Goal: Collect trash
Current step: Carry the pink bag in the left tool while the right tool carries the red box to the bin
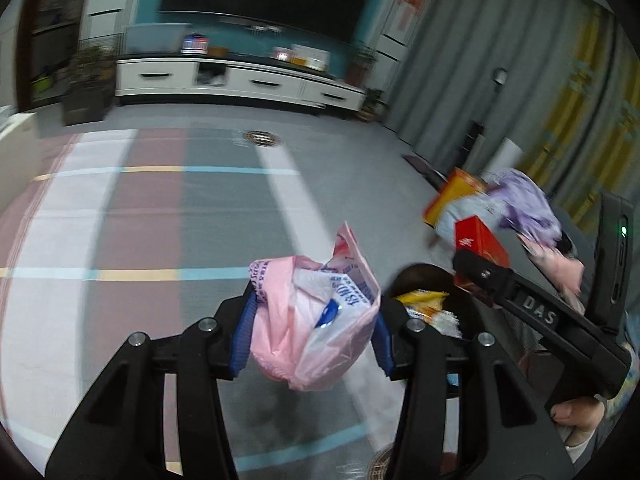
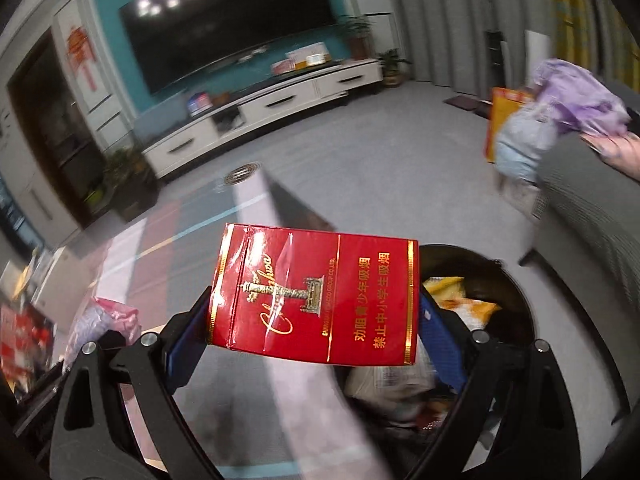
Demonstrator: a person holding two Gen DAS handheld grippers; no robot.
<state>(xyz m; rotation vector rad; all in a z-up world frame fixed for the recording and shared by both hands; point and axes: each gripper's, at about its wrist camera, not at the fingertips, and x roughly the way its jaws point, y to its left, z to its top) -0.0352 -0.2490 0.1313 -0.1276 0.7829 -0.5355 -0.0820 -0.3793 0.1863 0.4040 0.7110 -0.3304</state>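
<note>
- Left gripper [image 1: 314,324]: its blue pads pinch a crumpled pink plastic bag [image 1: 316,320] with blue print, held above the striped floor mat [image 1: 160,208] and just left of the bin.
- Right gripper [image 2: 316,320]: jaws spread wide yet clamped across the width of a red cigarette pack [image 2: 314,294], which hangs at the left rim of the black trash bin [image 2: 516,280]; in the left wrist view the same pack [image 1: 480,242] shows beyond the bin.
- Bin contents: yellow snack wrappers [image 2: 460,300] and pale plastic already lie inside, so there is room but a soft, uneven bed.
- Step in hand, as I judge it: carrying both pieces over the opening to drop them.
- To do it well: bring each piece fully inside the rim before letting go; the pack now overhangs the edge and could tip outward onto the floor.
- The bag is light and clingy; it may stick to a pad, so open that claw wide and low over the bin.
- Both frames are blurred; releasing only once the hands are steady seems wise.
- Beyond the bin: clothes piled on a grey sofa [image 2: 592,216], not part of this drop.
</note>
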